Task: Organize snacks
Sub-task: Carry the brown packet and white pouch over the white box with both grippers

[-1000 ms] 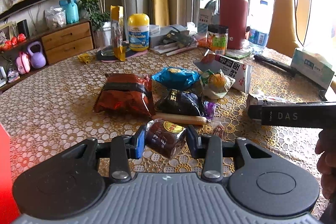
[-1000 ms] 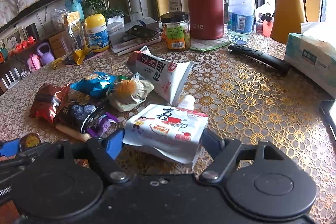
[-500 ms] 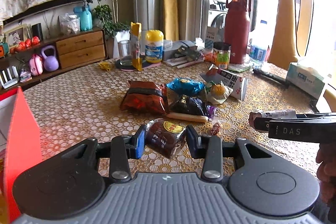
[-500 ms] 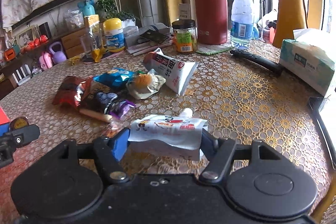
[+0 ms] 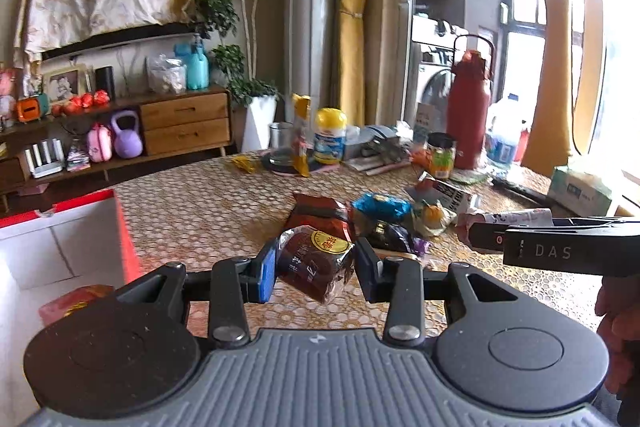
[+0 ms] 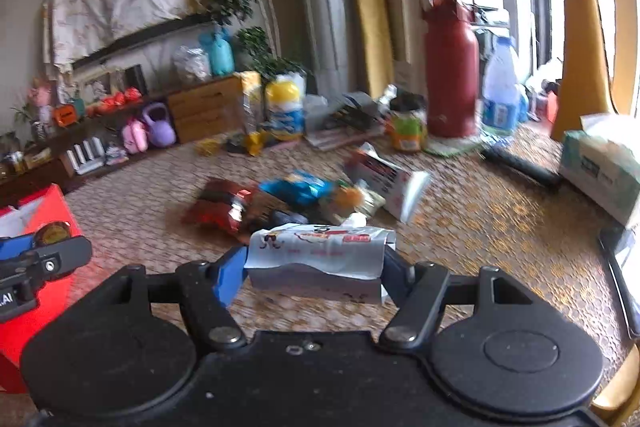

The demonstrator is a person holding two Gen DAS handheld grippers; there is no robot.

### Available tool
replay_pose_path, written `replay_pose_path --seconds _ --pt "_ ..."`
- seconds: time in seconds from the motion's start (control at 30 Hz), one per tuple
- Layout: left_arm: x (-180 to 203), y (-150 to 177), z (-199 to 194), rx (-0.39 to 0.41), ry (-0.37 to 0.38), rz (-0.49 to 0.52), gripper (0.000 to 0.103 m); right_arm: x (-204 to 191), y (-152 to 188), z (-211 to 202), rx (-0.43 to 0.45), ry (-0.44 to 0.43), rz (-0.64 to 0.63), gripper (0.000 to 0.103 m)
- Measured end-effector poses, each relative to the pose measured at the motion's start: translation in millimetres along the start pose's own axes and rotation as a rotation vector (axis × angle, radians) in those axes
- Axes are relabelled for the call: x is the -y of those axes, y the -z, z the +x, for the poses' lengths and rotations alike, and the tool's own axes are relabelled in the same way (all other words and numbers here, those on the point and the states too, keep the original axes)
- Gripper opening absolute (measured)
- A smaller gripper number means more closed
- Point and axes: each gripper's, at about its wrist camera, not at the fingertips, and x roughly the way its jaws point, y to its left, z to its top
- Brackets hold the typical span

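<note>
Left wrist view: a gold-patterned lace-covered table (image 5: 192,211) carries the snack pile, and a red cardboard box with white lining (image 5: 60,247) stands at its left edge, nearer the left gripper (image 5: 315,269), clamped on a dark brown round plastic-wrapped cake (image 5: 316,263). The right gripper (image 6: 314,269) pinches a white printed foil pouch (image 6: 320,259), long axis crosswise.
</note>
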Motion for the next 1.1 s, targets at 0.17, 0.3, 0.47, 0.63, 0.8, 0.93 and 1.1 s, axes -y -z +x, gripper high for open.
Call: replay_pose_path --seconds 0.17,0.3,0.47,0.63,0.8,0.93,1.1 --pt "-15.5 3.1 -15.0 0.010 -0.041 -0.026 0.039 -22.0 -6.3 -9.6 0.022 -0.059 -0.028 0.068" --pt "-29.3 5.1 -28.4 0.022 -0.079 -0.047 0.039 -39.5 -7.2 -16.7 0.028 -0.108 -0.054 0.068" --pt "-47.3 5.9 -43.6 0.038 -0.124 -0.074 0.039 -63.2 -8.2 -25.2 0.039 -0.165 -0.085 0.068" --pt "-67.5 8.6 -58.4 0.050 -0.174 -0.102 0.039 -88.9 -10.2 -33.6 0.050 -0.234 -0.122 0.068" --pt "-90.2 12.7 -70.1 0.052 -0.232 -0.135 0.039 -118.7 -12.7 -39.9 0.060 -0.317 -0.176 0.068" --pt "-111.4 17.0 -78.7 0.049 -0.284 -0.166 0.039 -143.5 -13.4 -44.0 0.065 -0.382 -0.219 0.068" --pt "-137.4 23.0 -86.9 0.041 -0.341 -0.204 0.039 -175.8 -13.0 -48.0 0.067 -0.461 -0.276 0.068"
